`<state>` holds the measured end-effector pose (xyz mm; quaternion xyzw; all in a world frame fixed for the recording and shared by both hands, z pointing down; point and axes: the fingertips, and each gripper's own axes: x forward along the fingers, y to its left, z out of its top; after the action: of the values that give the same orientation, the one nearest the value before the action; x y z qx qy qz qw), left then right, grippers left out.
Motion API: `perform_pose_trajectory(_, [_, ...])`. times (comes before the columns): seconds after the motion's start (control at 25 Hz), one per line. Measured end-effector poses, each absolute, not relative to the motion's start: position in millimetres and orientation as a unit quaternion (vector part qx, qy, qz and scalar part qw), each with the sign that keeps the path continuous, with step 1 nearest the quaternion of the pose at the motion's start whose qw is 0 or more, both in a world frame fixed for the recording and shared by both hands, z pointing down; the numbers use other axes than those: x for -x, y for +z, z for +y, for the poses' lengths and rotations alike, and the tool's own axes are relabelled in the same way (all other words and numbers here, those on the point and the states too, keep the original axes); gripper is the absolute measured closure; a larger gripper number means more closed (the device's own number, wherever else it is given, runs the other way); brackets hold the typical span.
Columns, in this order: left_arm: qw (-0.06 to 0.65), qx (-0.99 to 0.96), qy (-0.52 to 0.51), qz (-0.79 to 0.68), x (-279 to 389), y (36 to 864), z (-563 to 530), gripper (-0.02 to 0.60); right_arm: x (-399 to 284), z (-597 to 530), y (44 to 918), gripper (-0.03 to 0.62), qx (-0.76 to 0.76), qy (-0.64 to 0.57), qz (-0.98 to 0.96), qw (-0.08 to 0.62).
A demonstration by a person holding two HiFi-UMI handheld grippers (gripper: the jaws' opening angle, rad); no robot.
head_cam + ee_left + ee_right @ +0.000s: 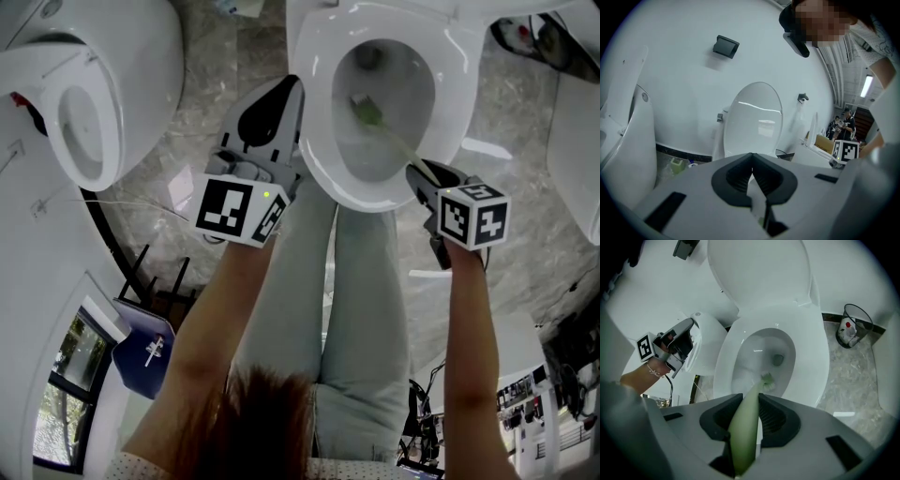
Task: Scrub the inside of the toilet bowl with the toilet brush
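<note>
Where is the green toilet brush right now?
In the head view, the toilet brush reaches into the toilet bowl at upper centre, its handle clamped in the right hand-held gripper.

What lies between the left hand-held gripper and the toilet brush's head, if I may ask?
Only the white toilet rim and bare bowl wall, as the head view shows.

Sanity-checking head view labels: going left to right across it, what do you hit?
second toilet → left gripper, jaws together and empty → toilet brush head, down in the toilet bowl → right gripper, closed on the brush handle
</note>
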<state>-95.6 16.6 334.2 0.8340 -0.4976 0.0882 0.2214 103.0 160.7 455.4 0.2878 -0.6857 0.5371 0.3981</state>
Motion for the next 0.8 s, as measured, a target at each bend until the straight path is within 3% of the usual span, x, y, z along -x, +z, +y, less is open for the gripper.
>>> perform_pose_trajectory(0.32, [0.221,-0.835,0.089,-0.496,95,334,17,0.578,-95,157,448,0.479,-0.286,0.525,-0.698,0.394])
perform_pose_trajectory(0.8, [0.221,-0.834,0.091,-0.497,95,336,20,0.577,-49,91,440,0.478,-0.324,0.544,-0.727,0.264])
